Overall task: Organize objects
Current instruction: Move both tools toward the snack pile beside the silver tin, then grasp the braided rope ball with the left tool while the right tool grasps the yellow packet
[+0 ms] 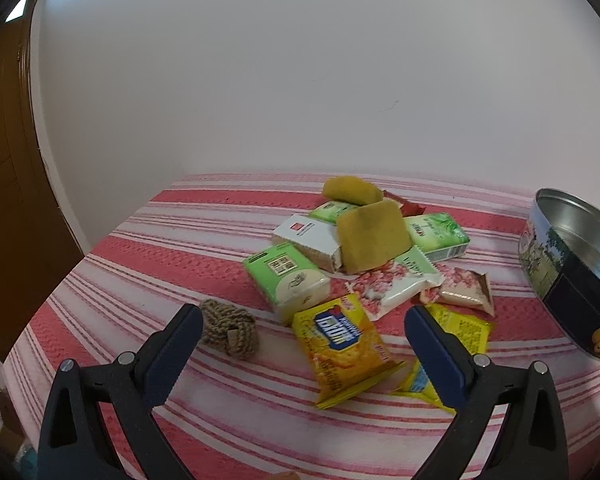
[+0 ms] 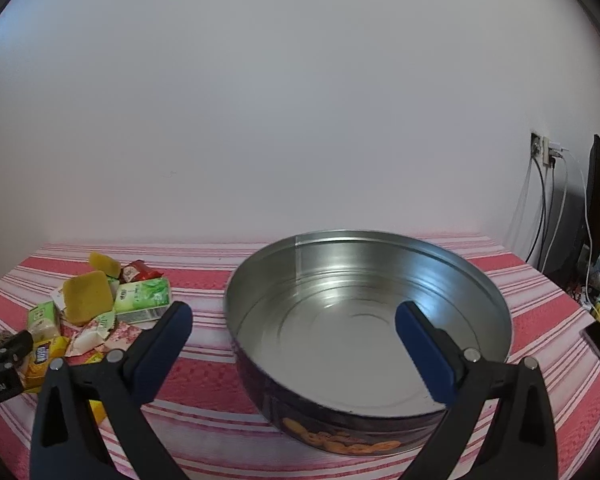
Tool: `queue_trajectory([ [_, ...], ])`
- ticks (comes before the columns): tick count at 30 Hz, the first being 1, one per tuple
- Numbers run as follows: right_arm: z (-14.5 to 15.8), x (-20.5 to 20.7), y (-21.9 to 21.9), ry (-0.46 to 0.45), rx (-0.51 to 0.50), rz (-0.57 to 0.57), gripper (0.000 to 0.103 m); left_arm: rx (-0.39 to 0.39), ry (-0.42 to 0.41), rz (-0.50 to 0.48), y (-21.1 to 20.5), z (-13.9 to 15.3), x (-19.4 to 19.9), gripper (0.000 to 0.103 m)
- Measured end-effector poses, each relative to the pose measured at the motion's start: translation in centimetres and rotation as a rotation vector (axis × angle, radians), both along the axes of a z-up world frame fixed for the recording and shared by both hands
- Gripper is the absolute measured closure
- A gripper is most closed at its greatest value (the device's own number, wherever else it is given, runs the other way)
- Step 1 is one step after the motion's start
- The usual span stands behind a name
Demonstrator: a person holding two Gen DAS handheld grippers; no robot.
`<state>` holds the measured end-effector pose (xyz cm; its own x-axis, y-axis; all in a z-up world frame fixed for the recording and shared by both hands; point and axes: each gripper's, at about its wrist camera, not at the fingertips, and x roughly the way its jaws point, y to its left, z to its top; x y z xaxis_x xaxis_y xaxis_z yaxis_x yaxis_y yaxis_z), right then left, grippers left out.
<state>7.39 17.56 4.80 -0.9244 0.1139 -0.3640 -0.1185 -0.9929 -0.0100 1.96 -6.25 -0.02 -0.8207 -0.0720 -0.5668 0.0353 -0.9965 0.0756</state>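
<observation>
The round tin point(image 2: 364, 320) on the right has nothing in it yet. All the snack packs point(image 1: 360, 264) lie piled on the left. The left gripper point(image 1: 304, 344) and right gripper point(image 2: 294, 340) are both wide open, holding nothing.

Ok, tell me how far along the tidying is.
Nothing looks packed yet: the round metal biscuit tin is empty. In hand: nothing; the left gripper is open over the yellow cracker packet, and the right gripper is open at the tin. Left: the whole pile on the striped cloth, including the coiled tan rope and yellow sponge.
</observation>
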Motion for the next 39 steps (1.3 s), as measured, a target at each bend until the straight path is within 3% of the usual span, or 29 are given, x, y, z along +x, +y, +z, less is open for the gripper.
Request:
queue_trajectory([
  [5, 0.2, 0.3, -1.8, -0.008, 0.03, 0.053, 0.0, -0.01, -0.03, 0.03, -1.4, -0.2, -0.4, 0.001],
  [12, -0.2, 0.2, -4.3, -0.094, -0.039, 0.155, 0.001, -0.04, -0.058, 0.057, -4.6, -0.8, -0.3, 0.001],
  [20, -1.9, -0.9, -8.2, -0.254, -0.099, 0.288, 0.004, 0.005, -0.106, 0.132, -10.3, -1.7, -0.2, 0.001],
  [22, -2.5, -1.6, -9.6, -0.302, -0.095, 0.301, 0.01, 0.013, -0.11, 0.141, -11.0, -1.8, -0.5, 0.001],
  [31, -5.2, -4.7, -13.4, -0.477, -0.073, 0.326, 0.019, 0.041, -0.117, 0.069, -9.0, -1.1, -2.5, 0.001],
  [39, -5.9, -5.7, -13.2, -0.523, -0.092, 0.314, 0.025, -0.02, -0.201, 0.034, -6.6, -2.6, -5.4, 0.001],
])
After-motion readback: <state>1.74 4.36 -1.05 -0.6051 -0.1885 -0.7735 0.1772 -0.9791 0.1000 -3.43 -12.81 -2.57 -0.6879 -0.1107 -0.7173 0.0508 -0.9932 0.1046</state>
